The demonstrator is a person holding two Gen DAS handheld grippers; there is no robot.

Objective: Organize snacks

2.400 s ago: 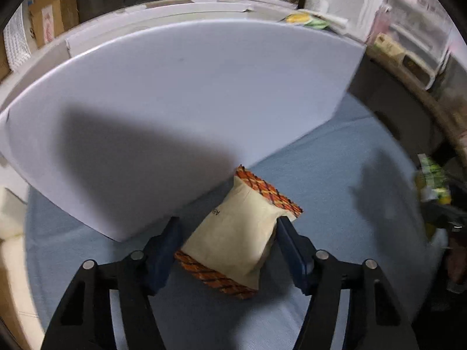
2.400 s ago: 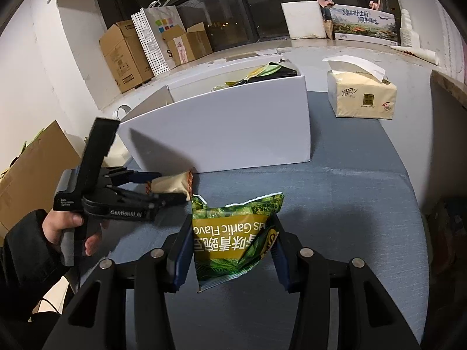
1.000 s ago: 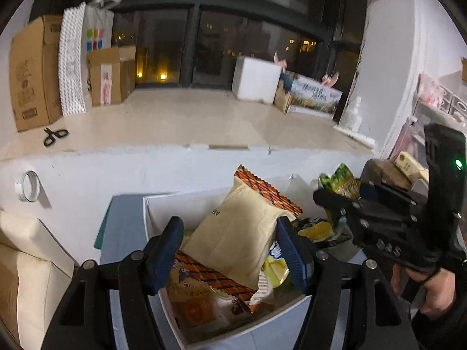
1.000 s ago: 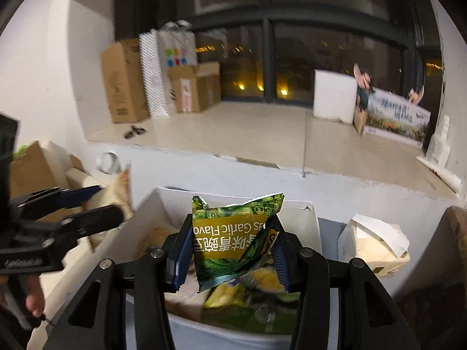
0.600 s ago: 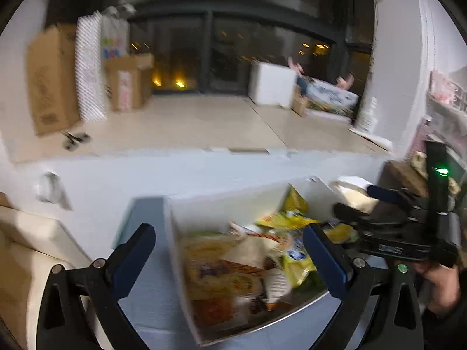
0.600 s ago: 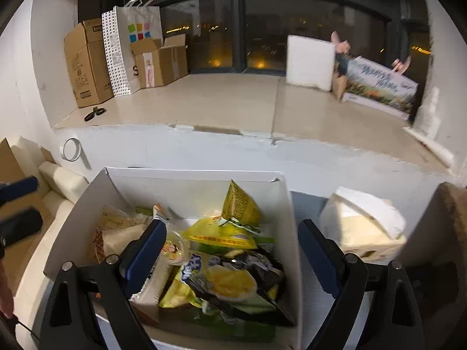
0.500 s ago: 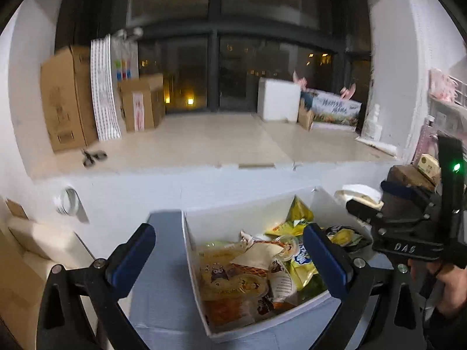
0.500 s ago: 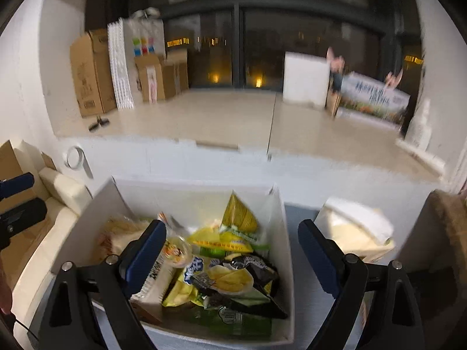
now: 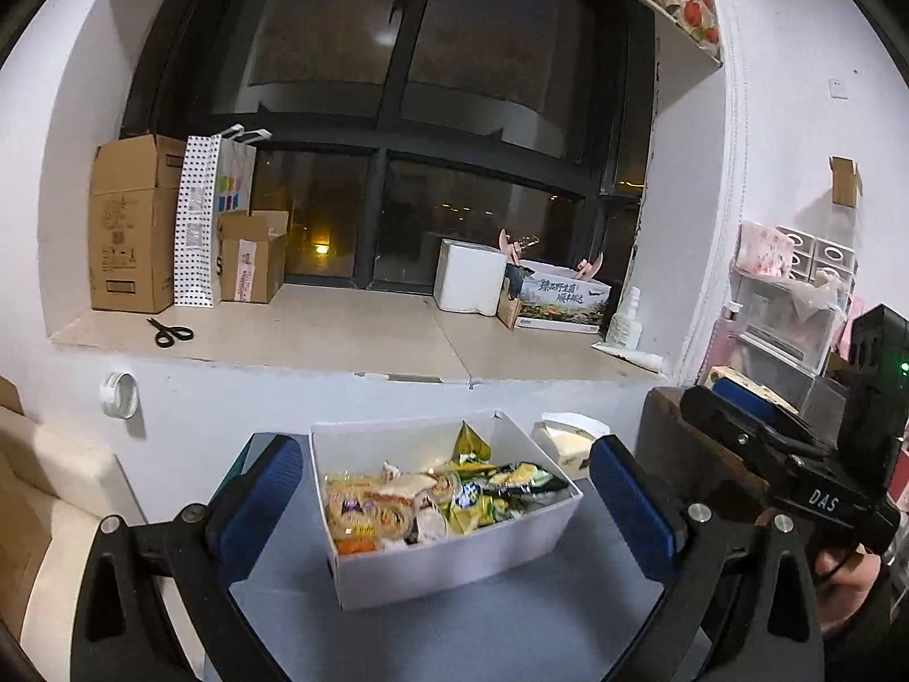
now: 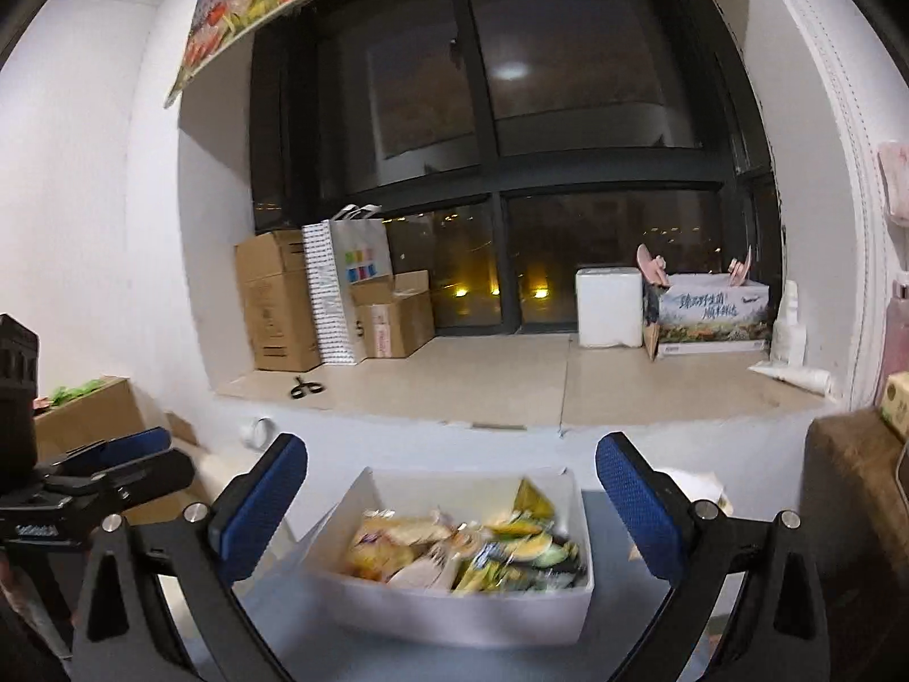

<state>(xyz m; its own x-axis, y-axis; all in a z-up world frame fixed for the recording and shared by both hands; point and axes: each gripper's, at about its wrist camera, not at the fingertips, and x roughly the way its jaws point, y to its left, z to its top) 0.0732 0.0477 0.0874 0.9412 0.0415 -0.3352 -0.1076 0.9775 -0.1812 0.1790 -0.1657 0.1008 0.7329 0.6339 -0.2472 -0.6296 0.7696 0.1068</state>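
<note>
Left gripper [image 9: 437, 497]: blue-padded jaws spread fully wide, nothing between them. Right gripper [image 10: 451, 497]: jaws opening, at near full spread, also nothing held. Both sit above and in front of the white rectangular cardboard box [image 9: 454, 560] on the grey-blue tabletop [image 9: 511, 631].

The mixed snack packets [image 9: 432, 497] (yellow, green, orange and white wrappers) are all inside that box, piled loosely; the right wrist view shows them blurred. No loose packet shows on the table in either view.

Judgement: this is the gap between a drop and the next pick, or the end of the job. Next move calls for finding any snack left outside the box, which these views don't show, so the grippers would need to tilt down and look around.

Just right of the box: a cream tissue pack [image 9: 568, 440] with a white sheet sticking out.

Readable text: "DAS" on the body of the right gripper as seen from the left wrist. Far ledge: a printed landscape carton [image 9: 559, 298] with Chinese characters, too small to read. Brown cardboard boxes [image 9: 133, 224] carry illegible print.
</note>
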